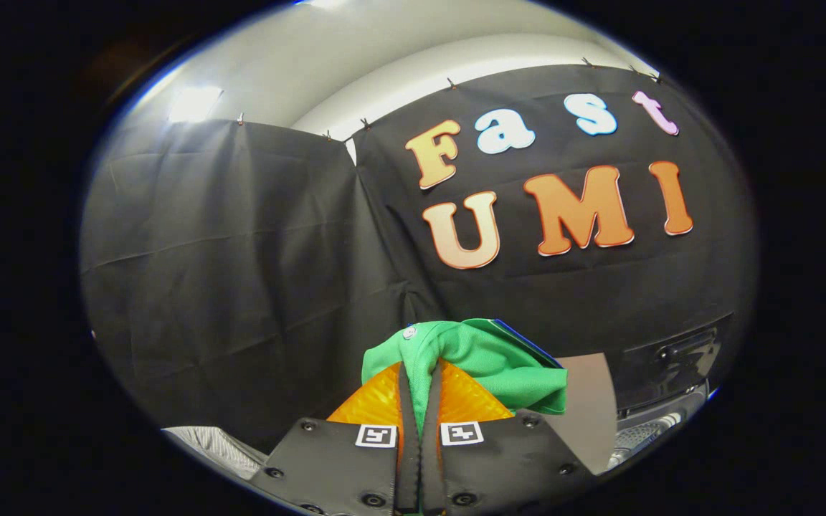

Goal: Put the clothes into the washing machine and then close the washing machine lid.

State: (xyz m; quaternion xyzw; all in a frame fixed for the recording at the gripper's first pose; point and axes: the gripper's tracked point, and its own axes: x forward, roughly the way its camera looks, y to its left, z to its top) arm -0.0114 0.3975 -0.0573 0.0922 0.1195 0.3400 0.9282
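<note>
A green garment [481, 358] with a small white button is pinched between my two fingers and bunches up just ahead of them, draping to the right. My gripper [420, 373] is shut on this cloth and held up high, facing the black booth wall. Down to the right, past the garment, part of the washing machine [660, 423] shows: a dark raised lid with a handle and, below it, a bit of the perforated metal drum.
A grey flat panel [589, 401] stands between the garment and the washing machine. A light striped surface [216, 444] lies low on the left, beside the gripper body. The black cloth wall [241, 272] spans the whole background.
</note>
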